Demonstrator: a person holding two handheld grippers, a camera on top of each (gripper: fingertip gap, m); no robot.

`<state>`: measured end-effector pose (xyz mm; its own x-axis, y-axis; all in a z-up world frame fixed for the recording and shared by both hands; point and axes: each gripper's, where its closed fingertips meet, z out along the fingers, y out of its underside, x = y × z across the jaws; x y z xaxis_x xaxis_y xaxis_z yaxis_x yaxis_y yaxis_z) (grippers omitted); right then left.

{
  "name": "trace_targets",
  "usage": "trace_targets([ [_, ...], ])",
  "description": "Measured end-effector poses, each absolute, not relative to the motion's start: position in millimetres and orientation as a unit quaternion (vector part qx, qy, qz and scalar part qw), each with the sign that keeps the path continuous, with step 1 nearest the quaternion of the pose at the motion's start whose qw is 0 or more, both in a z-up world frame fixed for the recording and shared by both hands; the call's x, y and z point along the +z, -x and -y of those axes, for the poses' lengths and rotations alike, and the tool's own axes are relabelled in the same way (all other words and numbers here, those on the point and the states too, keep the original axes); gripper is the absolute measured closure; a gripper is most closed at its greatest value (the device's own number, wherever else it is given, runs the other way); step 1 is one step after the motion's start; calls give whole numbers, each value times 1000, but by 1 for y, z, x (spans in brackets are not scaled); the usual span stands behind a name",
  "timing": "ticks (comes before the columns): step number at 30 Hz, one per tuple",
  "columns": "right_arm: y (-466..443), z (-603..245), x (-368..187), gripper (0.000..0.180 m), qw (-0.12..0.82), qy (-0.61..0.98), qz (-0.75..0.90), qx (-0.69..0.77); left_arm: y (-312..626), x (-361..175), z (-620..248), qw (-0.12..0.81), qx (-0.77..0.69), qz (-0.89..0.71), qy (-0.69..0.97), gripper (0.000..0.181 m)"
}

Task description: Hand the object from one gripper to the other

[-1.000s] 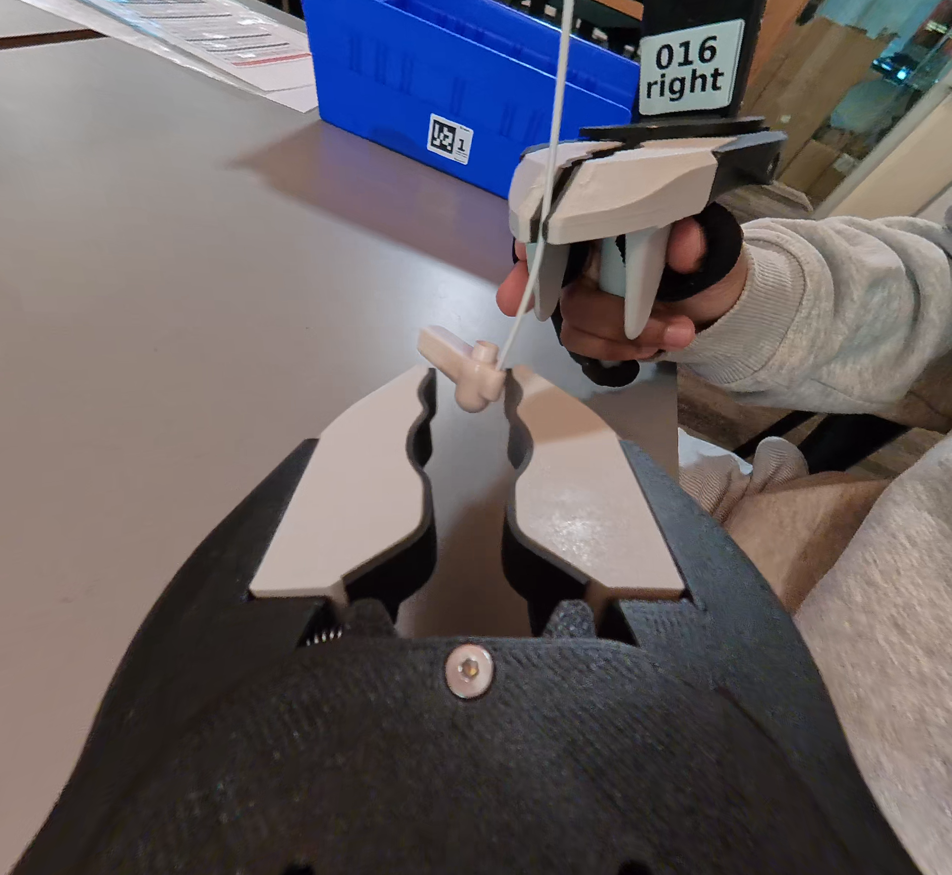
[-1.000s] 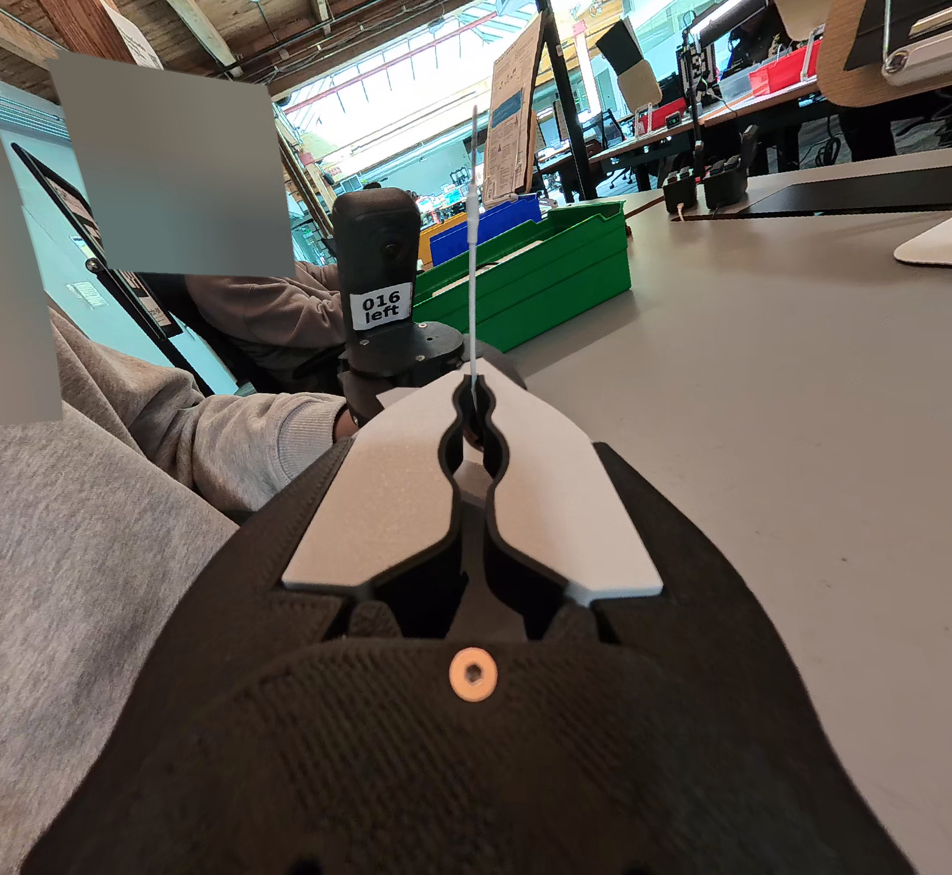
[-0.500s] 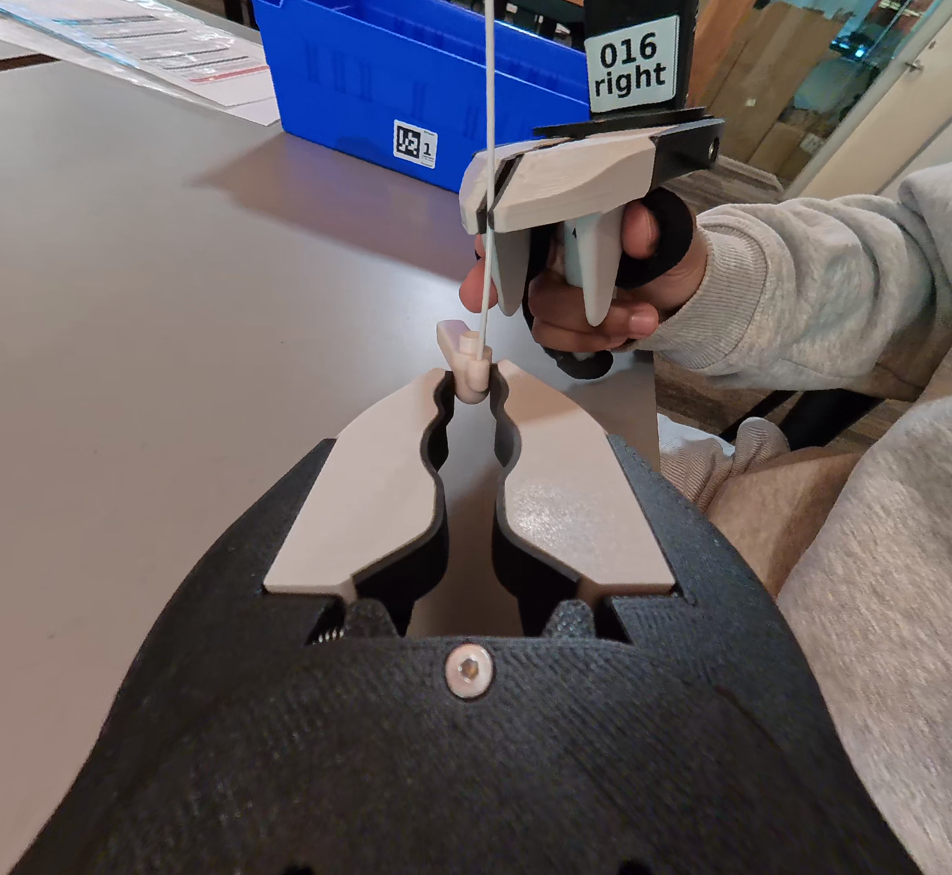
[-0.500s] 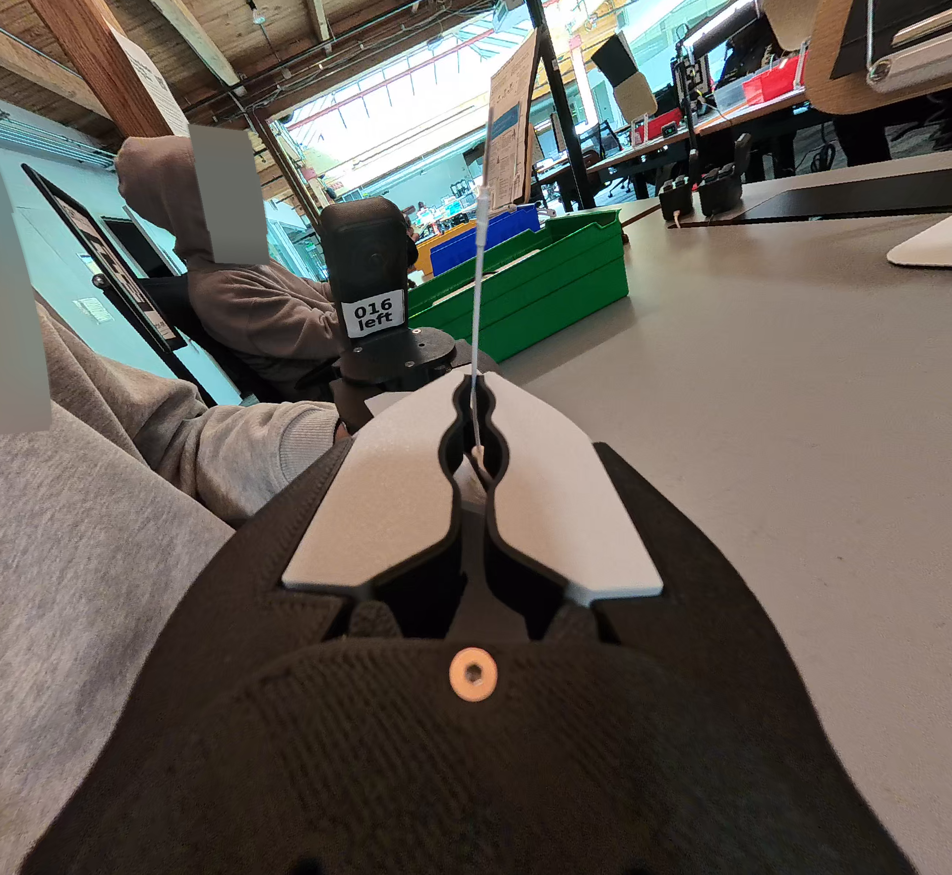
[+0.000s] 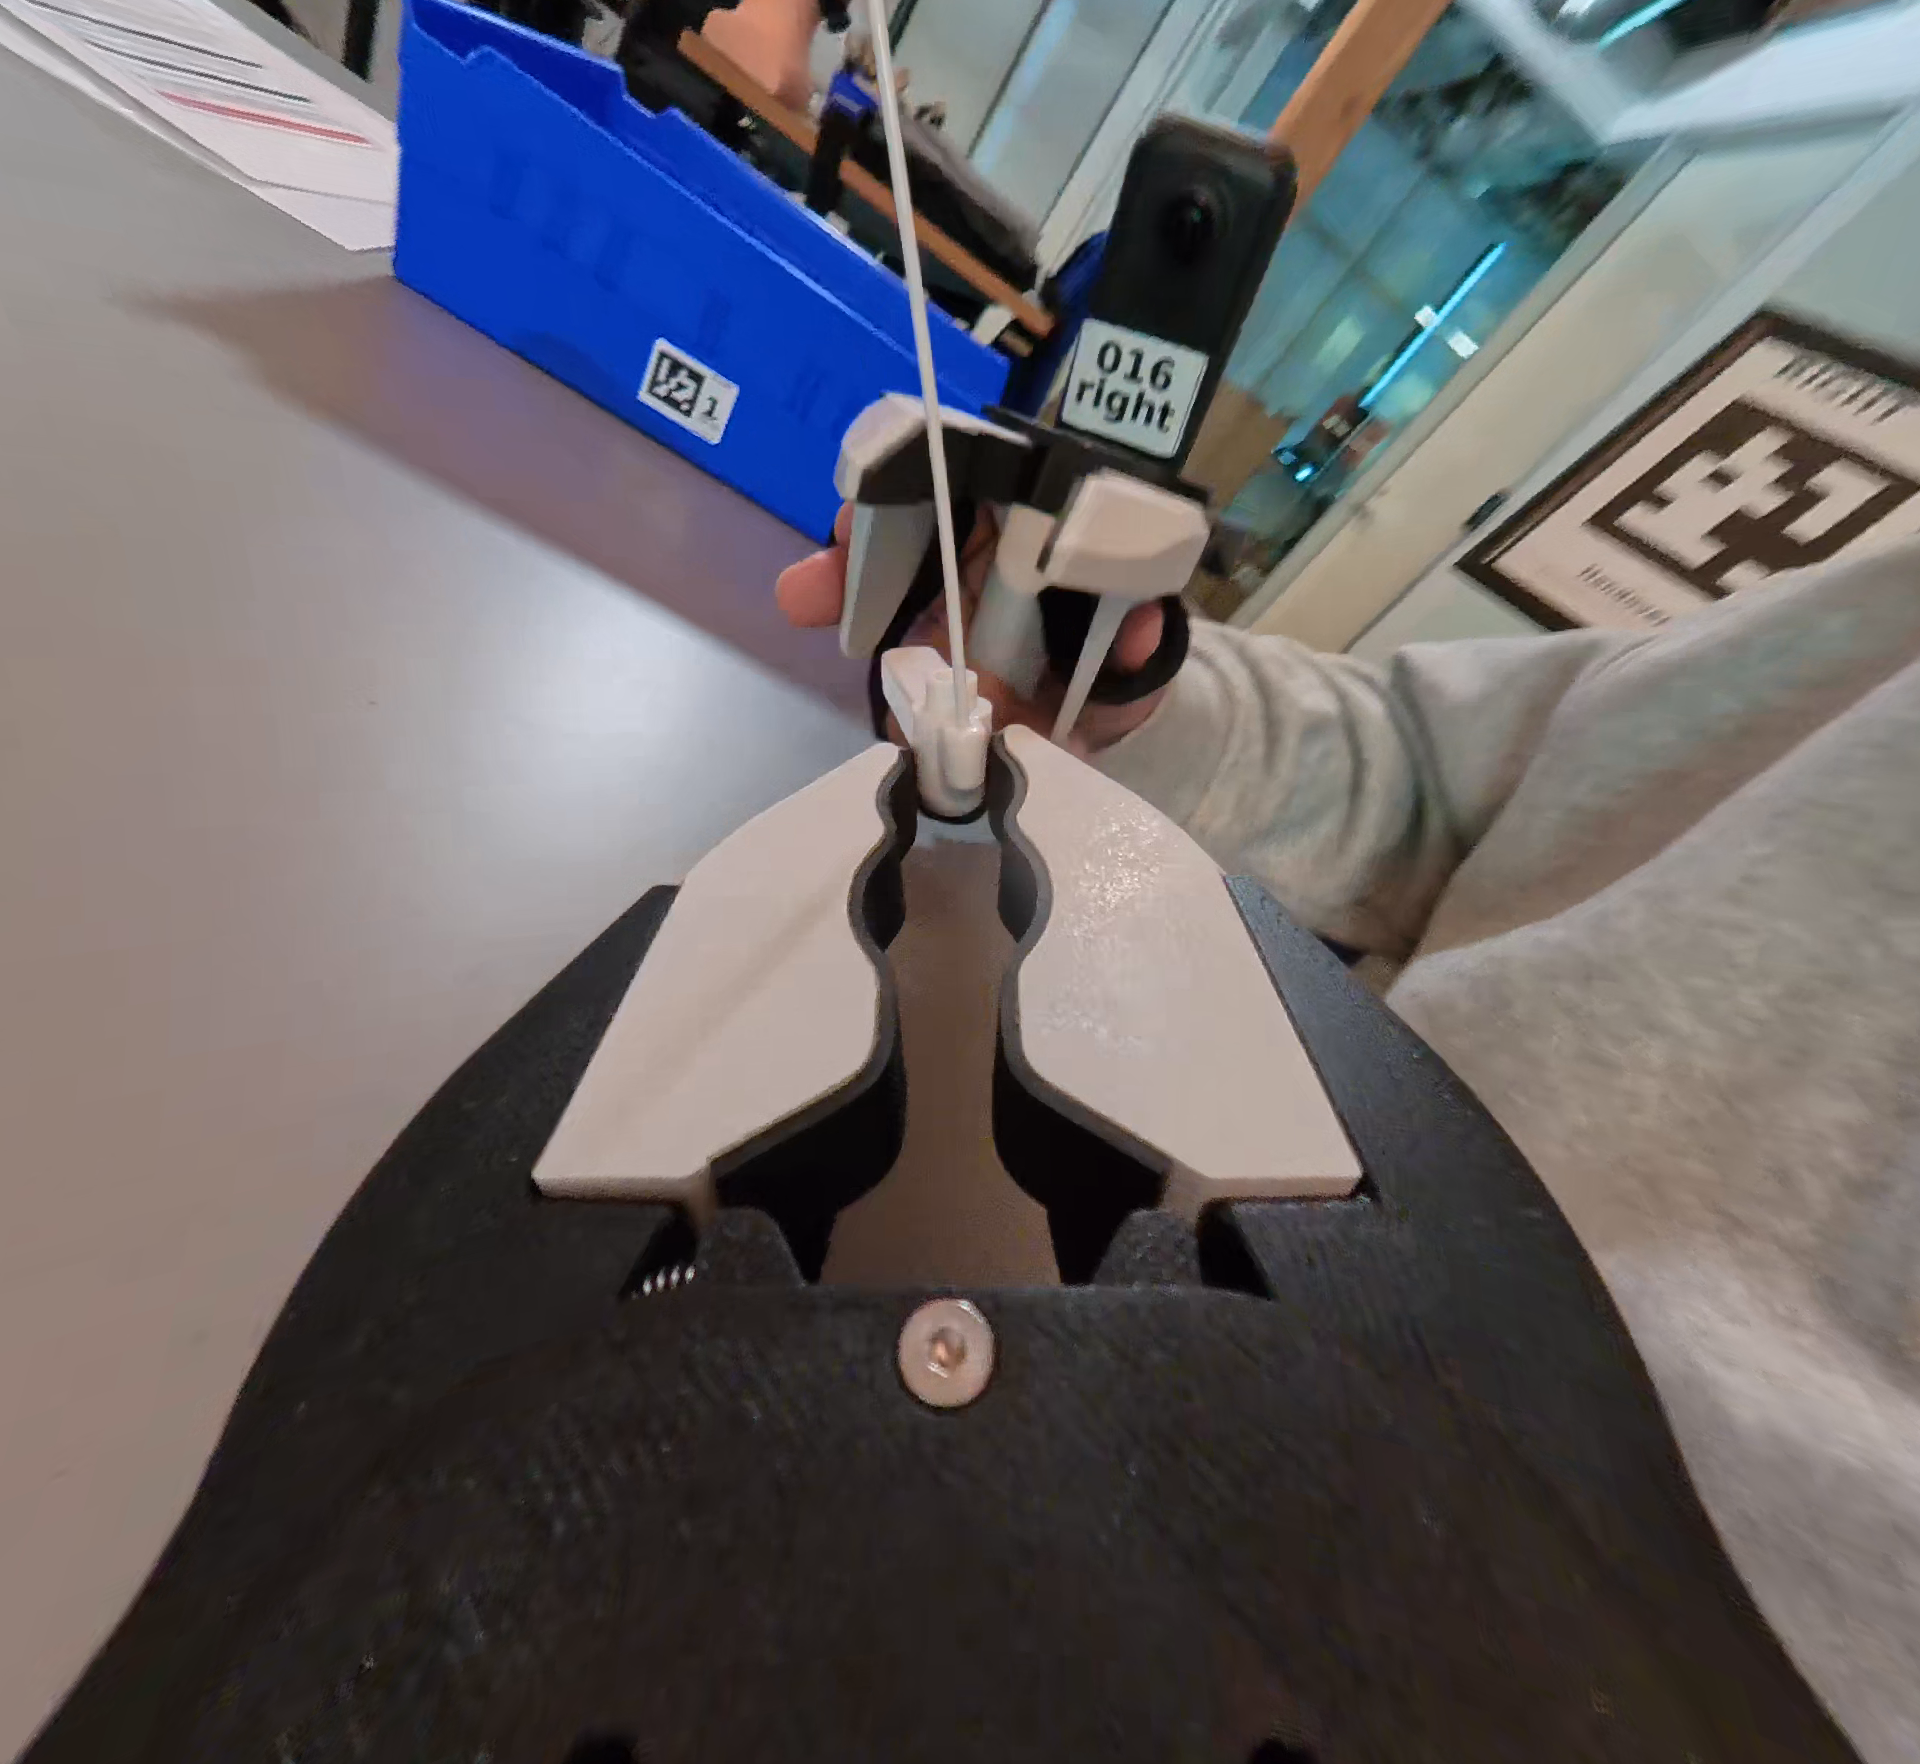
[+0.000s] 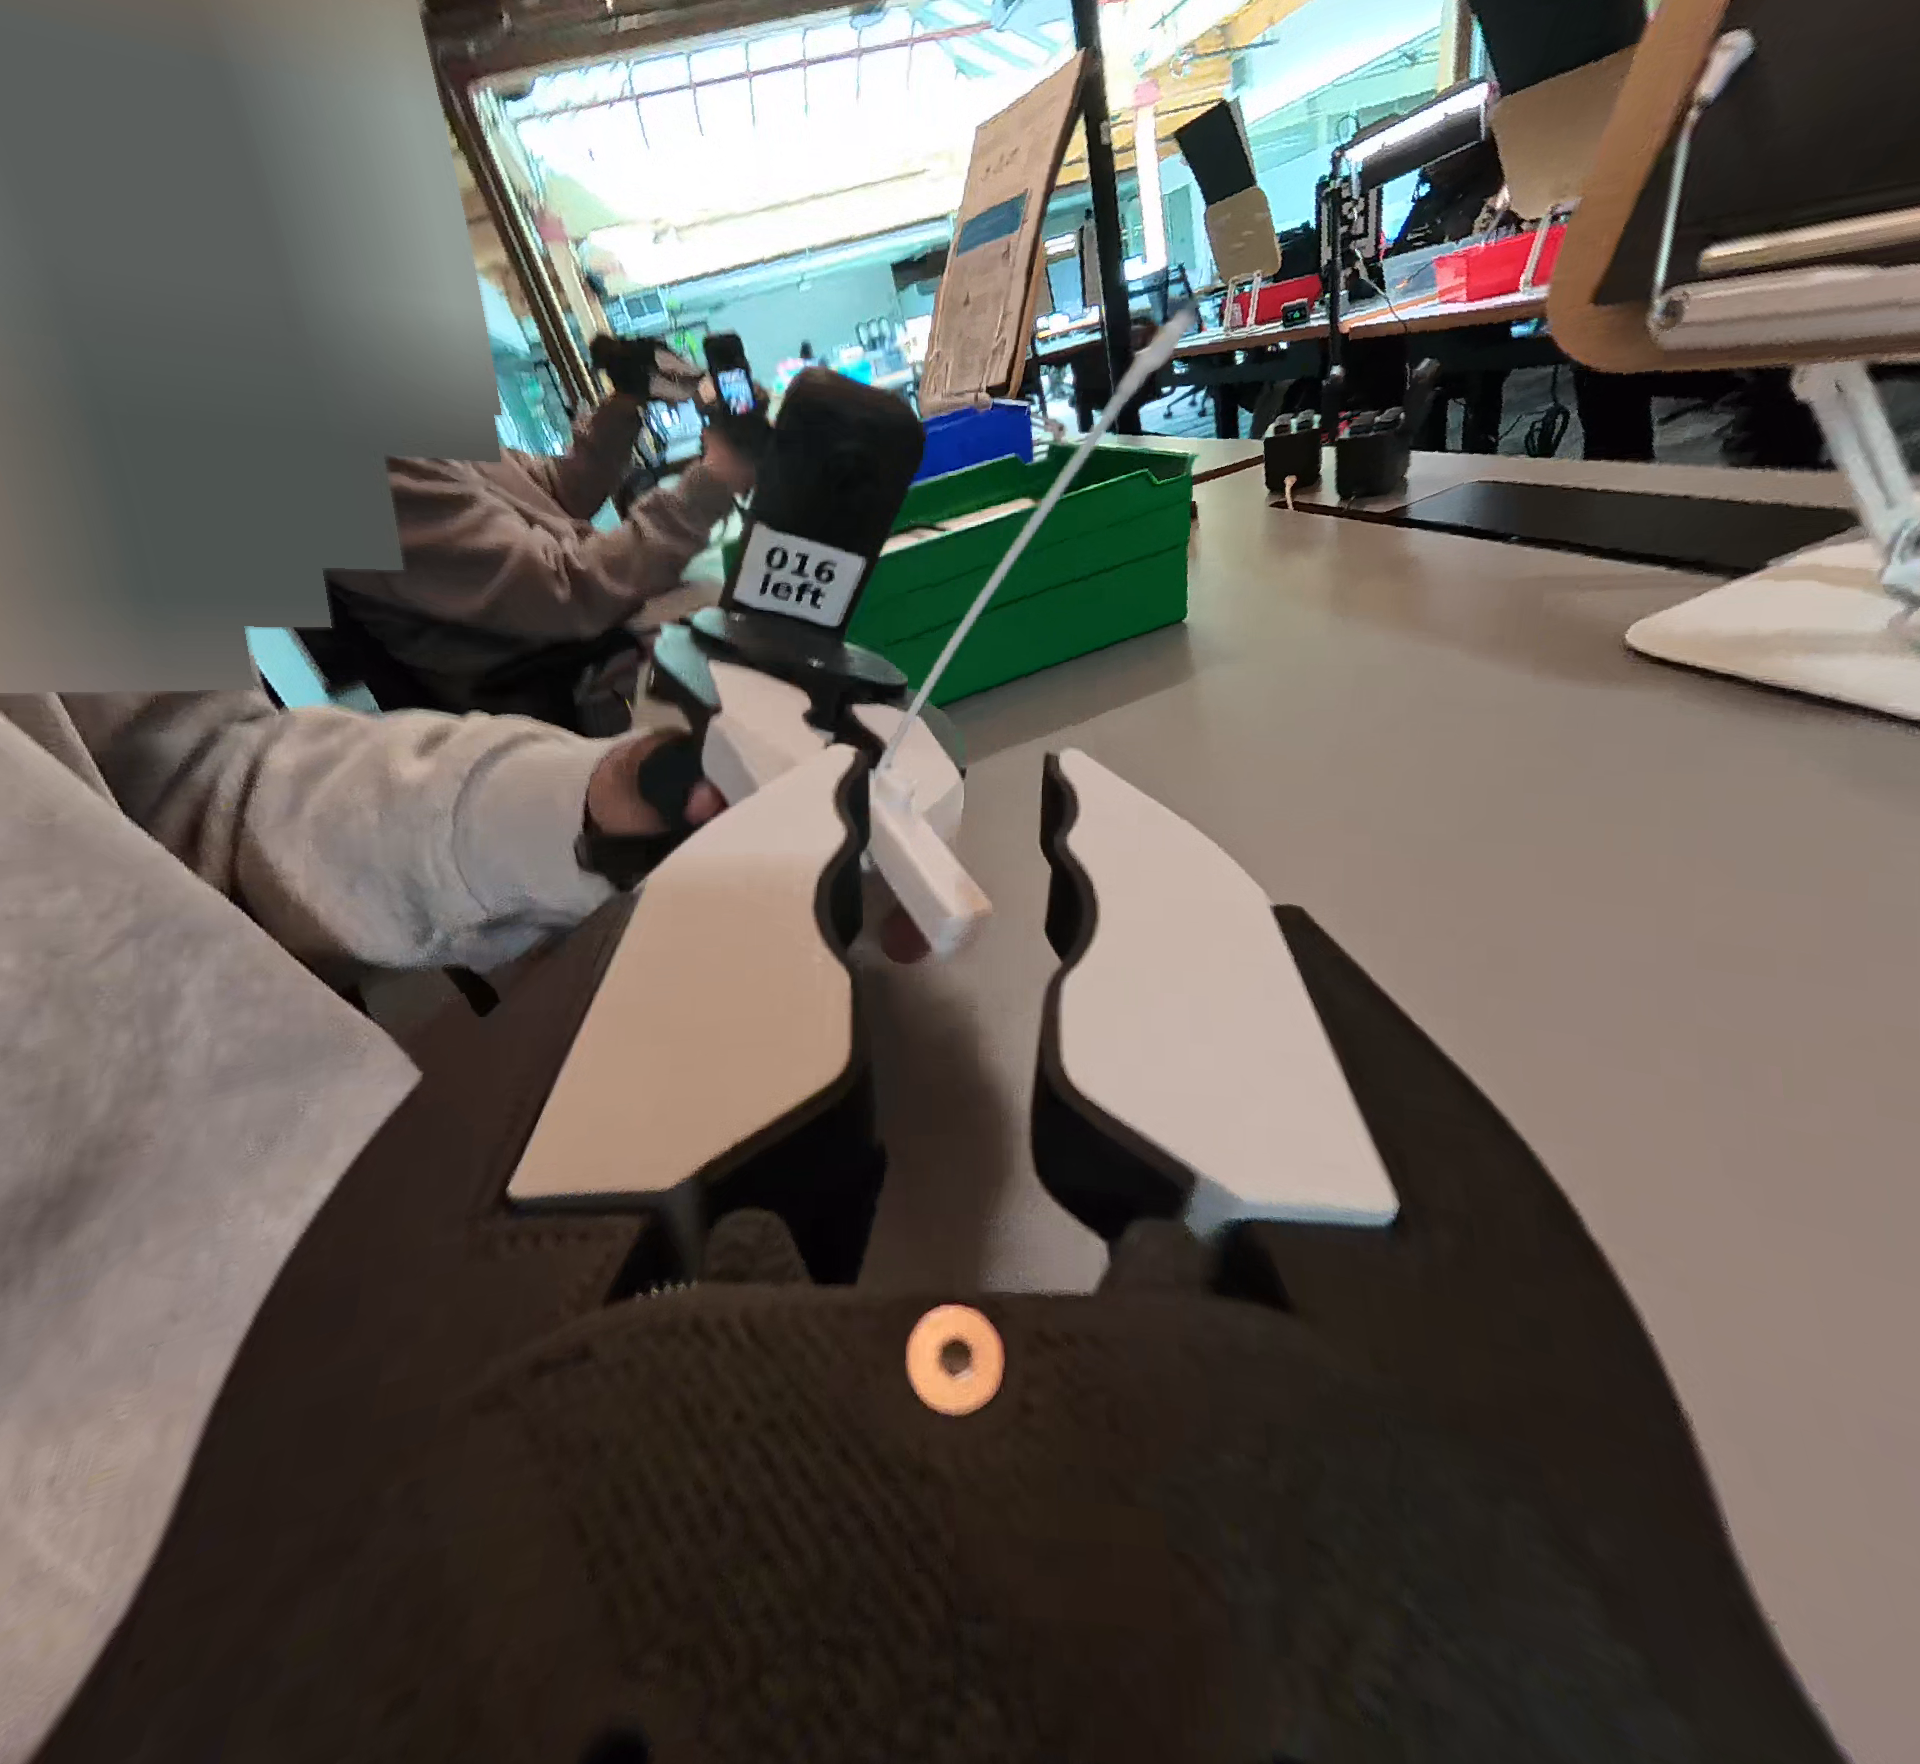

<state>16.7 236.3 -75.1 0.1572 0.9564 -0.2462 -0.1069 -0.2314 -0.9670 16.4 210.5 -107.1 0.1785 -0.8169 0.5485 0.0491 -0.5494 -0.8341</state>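
Here, left tongs (image 5: 951, 758) clamp a white T-shaped plug (image 5: 948, 746) trailing thin cable (image 5: 914, 260); right tongs (image 6: 951, 764) apart.

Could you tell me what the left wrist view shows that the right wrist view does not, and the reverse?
Only the left wrist view shows the blue bin and the paper sheets on the table. Only the right wrist view shows the green bin and a monitor stand. Both show the white cable tie, the left claw shut on its head, and the right claw open.
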Motion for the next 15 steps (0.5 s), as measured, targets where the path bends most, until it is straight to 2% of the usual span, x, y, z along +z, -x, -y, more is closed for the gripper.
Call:
trace_targets([
  [7, -5, -216, -86, 149, 555, 524, 493, 418, -13, -100, -203, 299, -668, -245, 635, 168],
  [15, -3, -215, -92, 161, 564, 522, 516, 380, -7, -93, -201, 257, -719, -216, 608, 167],
])
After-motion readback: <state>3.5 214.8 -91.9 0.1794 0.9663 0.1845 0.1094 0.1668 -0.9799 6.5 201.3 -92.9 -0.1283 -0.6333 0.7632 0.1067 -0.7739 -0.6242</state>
